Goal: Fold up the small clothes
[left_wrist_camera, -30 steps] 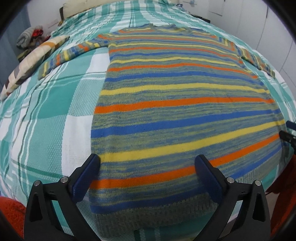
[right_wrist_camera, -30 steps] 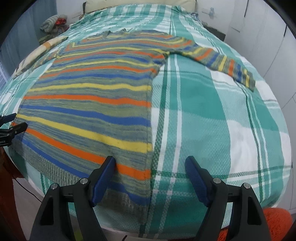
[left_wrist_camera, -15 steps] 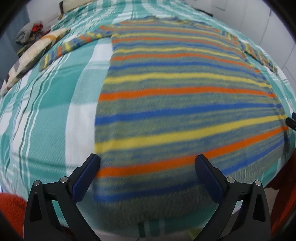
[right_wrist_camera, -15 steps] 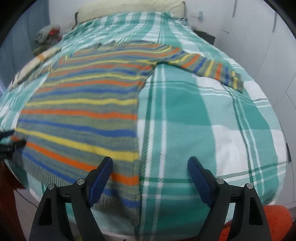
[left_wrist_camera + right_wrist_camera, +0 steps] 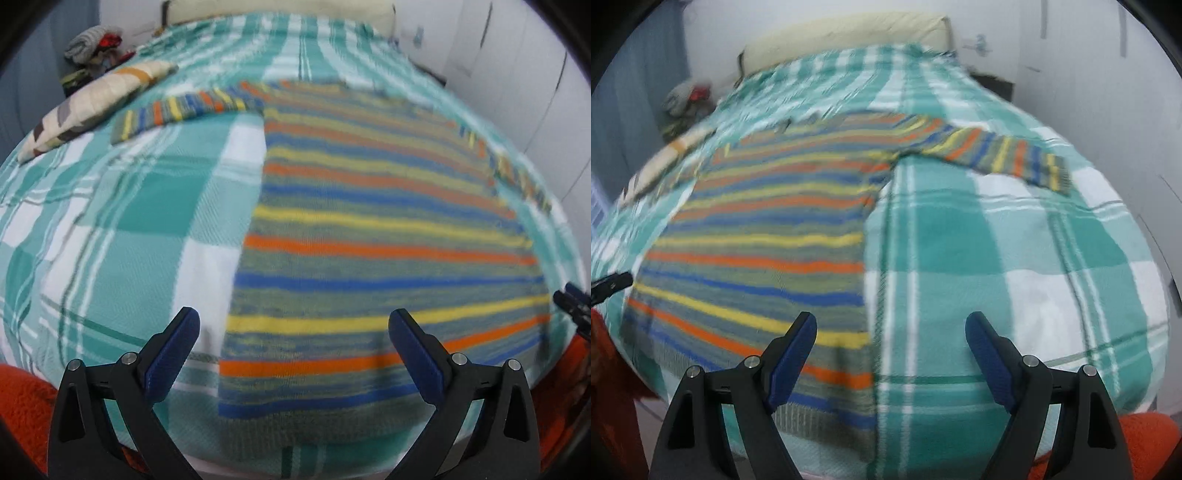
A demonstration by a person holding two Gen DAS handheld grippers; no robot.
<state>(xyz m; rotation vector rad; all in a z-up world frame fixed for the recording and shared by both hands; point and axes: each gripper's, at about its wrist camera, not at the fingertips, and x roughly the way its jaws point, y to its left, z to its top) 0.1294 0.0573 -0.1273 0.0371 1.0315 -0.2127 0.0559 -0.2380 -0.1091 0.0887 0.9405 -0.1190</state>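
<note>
My left gripper [image 5: 294, 347] hangs with its jaws spread wide and nothing between them, above the near edge of the bed, straddling the left bottom corner of the striped sweater [image 5: 369, 258]. My right gripper [image 5: 891, 350] is just as wide and just as empty, over the sweater's other bottom corner, with bare plaid blanket [image 5: 997, 240] under its right finger. The sweater lies flat and face-up on the blanket, hem towards me along the bed's near edge, neck towards the headboard, its left sleeve [image 5: 184, 109] reaching out towards the cushion [image 5: 92, 110] by the left edge and its right sleeve [image 5: 1004, 157] angled towards the right edge. It looks to me like a soft, light knit: it will drape and sag, probably stretch a little if I pull hard, and cling to the woven blanket rather than slide. I would pinch it at the ribbed hem corners or at a sleeve cuff, taking both layers together, and lift rather than drag. No container shows in either view; only a heap of clothes [image 5: 92, 46] sits past the bed's far left corner.
</note>
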